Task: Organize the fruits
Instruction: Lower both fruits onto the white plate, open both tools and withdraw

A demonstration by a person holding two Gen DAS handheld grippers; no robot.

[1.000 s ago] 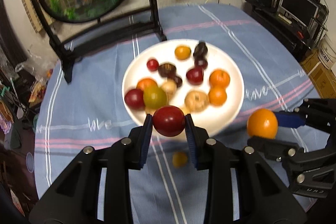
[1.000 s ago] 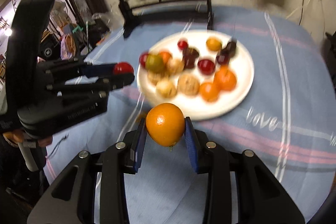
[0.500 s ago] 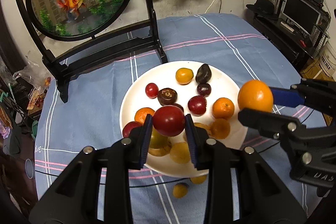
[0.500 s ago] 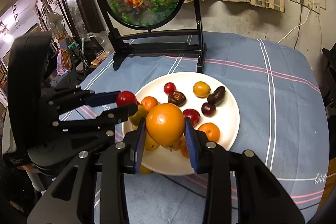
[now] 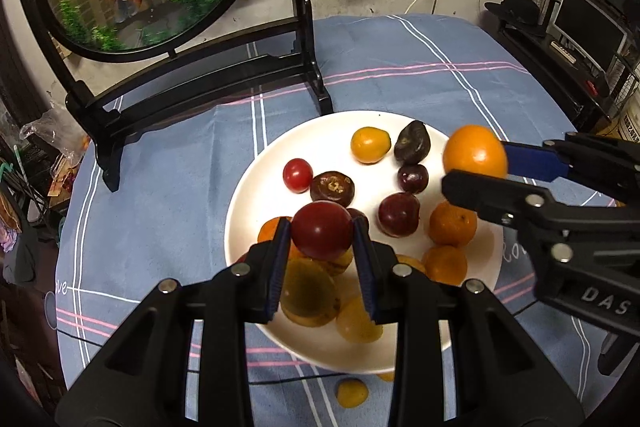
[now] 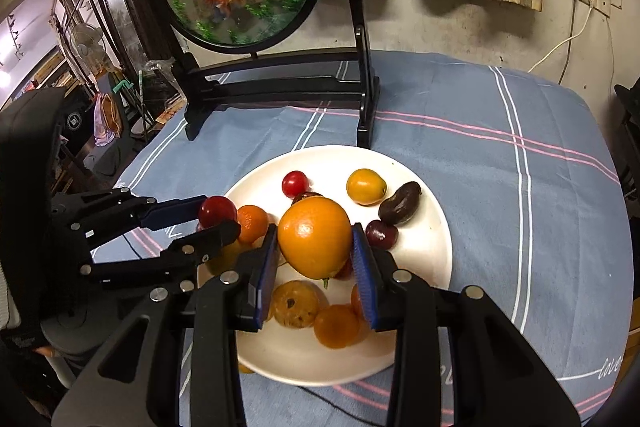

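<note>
A white plate (image 5: pixel 256 187) (image 6: pixel 436 251) holds several fruits: small tomatoes, mandarins, dark plums and yellow ones. My left gripper (image 5: pixel 322 233) (image 6: pixel 218 217) is shut on a dark red tomato (image 5: pixel 322 229) (image 6: pixel 217 211), held above the plate's near left part. Over the plate's right side my right gripper (image 6: pixel 316 239) (image 5: pixel 476 163) is shut on a large orange (image 6: pixel 314 237) (image 5: pixel 474 151). Both held fruits hang clear of the fruits below.
A round fish picture in a black stand (image 5: pixel 200 75) (image 6: pixel 280 83) sits on the blue striped tablecloth (image 5: pixel 400 67) behind the plate. A small yellow fruit (image 5: pixel 351 391) lies on the cloth in front of the plate. A thin black cable (image 5: pixel 280 379) runs under the plate's near edge.
Both grippers have moved forward over the plate with their fruits still held. The plate and picture stand now look nearer and lower in both views.
</note>
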